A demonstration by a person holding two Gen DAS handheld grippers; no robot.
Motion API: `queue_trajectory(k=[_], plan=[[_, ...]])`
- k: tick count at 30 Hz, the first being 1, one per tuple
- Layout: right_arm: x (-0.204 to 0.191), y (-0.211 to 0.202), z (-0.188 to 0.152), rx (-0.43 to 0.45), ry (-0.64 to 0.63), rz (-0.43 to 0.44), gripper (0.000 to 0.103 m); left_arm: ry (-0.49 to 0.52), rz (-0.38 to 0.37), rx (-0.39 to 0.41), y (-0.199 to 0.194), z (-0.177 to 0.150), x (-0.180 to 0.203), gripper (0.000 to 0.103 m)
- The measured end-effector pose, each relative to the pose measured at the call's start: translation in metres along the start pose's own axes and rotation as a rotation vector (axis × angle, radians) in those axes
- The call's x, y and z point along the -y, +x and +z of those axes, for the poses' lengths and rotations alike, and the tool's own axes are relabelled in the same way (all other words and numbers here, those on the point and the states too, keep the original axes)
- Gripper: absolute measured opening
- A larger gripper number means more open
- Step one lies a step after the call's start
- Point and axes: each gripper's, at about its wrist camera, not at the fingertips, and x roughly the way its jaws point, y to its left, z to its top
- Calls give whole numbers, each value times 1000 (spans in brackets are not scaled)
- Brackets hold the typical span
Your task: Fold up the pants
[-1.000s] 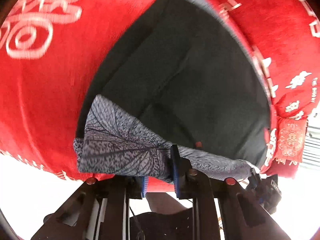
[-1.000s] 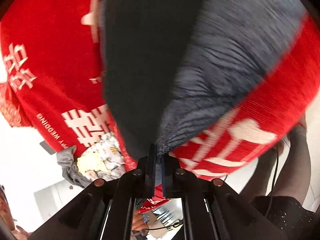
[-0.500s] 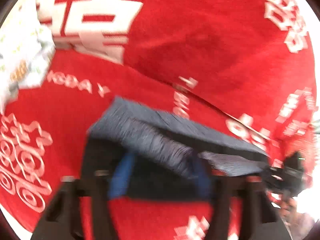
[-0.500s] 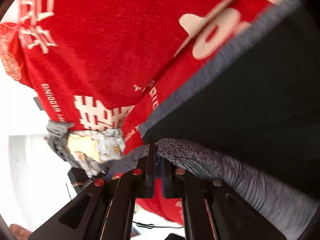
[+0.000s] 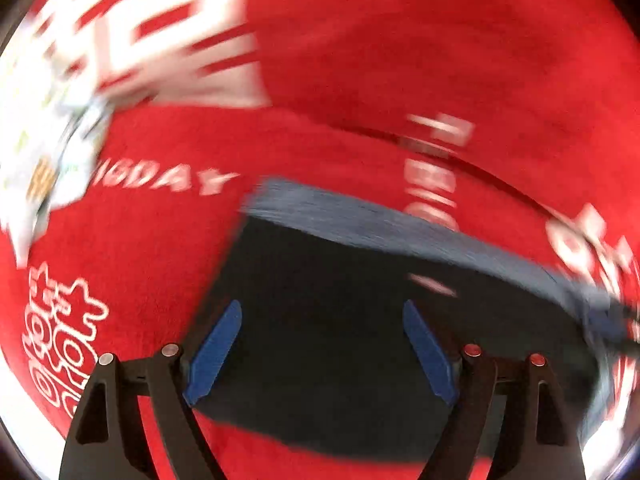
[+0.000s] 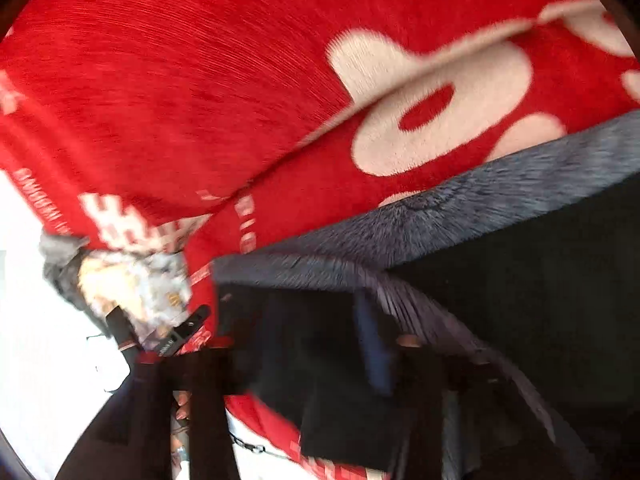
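Now I see the pants [image 5: 340, 320] lying flat on the red blanket [image 5: 400, 60], a dark folded slab with a grey printed band [image 5: 380, 220] running along its far edge. Through my left wrist camera the left gripper [image 5: 322, 320] points steeply down over the near part of the pants. Its blue fingers [image 5: 216, 348] are spread wide and widening further, with only dark cloth showing beneath the gap; neither pad presses on the fabric.

From my right wrist camera the picture is smeared. The right gripper [image 6: 304, 340] sits over the pants' [image 6: 520, 300] near corner, its jaws opening. One blue finger [image 6: 374, 344] shows against the dark cloth, beside a fold of the grey band [image 6: 460, 208], and I cannot make out the other finger clearly. The pants do not look pinched, though the blur leaves me unsure whether the pad touches the cloth.

Beyond the pants' left edge, on the same blanket [image 6: 160, 80] with its white lettering, lies a crumpled pale patterned garment [image 6: 136, 288], well apart from the pants. It also shows at the left rim of my left view [image 5: 44, 152]. A fingertip of a hand [image 6: 182, 404] shows low in the right view.
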Motion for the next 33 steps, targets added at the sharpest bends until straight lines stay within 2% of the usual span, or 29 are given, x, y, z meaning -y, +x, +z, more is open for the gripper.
queue_trajectory(k=[4,8,11,14,17,19,24,26,27,28,30,33], plan=[[32,-78,-35,59,47,-56,62,189,-156,-87,-17,-29,90,83],[94,-154,-90,103,145,-186,62,336,-330,-200,-12,-69,196,83],[149,-193,-136,97,241,-255,63,398,-431,-275,-3,-88,265,83],[195,-210,-193,81,371,-269,64,433,-505,-362,8,-115,321,83],[237,-212,-247,73,500,-209,64,488,-506,-405,16,-134,349,83],[256,-201,-277,76,567,-126,64,508,-500,-427,23,-141,357,83],[284,-172,-312,118,618,-31,64,541,-505,-437,35,-152,355,83],[291,-163,-318,162,647,80,62,541,-535,-425,33,-154,354,83],[291,-162,-320,184,656,119,42,533,-554,-429,33,-155,355,83],[288,-164,-321,208,667,156,6,525,-562,-431,33,-157,359,83],[272,-175,-320,268,645,199,6,509,-581,-425,30,-155,366,83],[238,-204,-294,331,543,229,6,488,-630,-368,9,-144,375,83]])
